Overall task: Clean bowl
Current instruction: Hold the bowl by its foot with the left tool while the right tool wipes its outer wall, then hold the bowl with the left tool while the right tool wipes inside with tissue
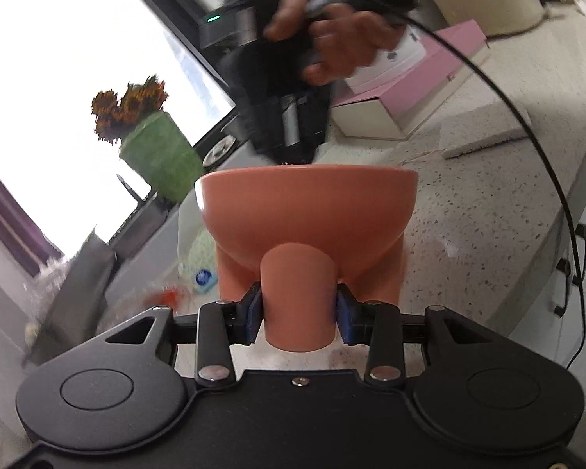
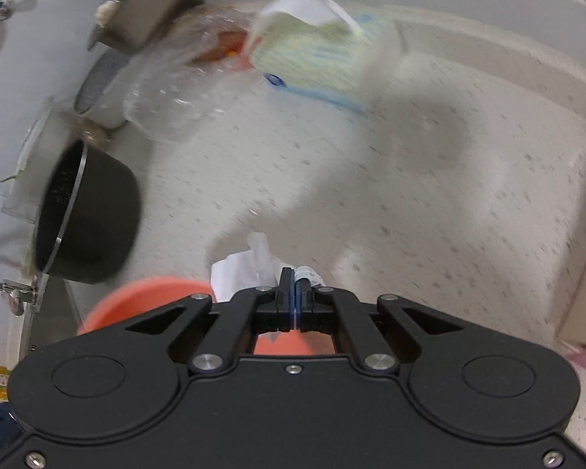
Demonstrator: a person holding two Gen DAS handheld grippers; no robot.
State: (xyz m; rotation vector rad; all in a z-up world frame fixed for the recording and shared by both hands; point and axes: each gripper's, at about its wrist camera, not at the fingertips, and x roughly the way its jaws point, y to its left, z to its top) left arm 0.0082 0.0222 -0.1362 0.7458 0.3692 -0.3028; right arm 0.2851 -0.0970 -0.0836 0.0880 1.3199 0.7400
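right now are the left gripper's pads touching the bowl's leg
Touching: the left wrist view shows both pads of the left gripper pressed against the orange bowl leg.

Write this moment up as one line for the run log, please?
left tool: shut on footed orange bowl's leg | right tool: shut on white tissue, above bowl | wiping: not yet visible

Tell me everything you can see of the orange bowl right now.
The orange bowl looks like matte terracotta-coloured plastic or ceramic: a round bowl on stubby cylindrical legs. It is held upright above the speckled counter, the left hand-held gripper clamped on its front leg. The right hand-held gripper, pinching white tissue, hangs over its rim.
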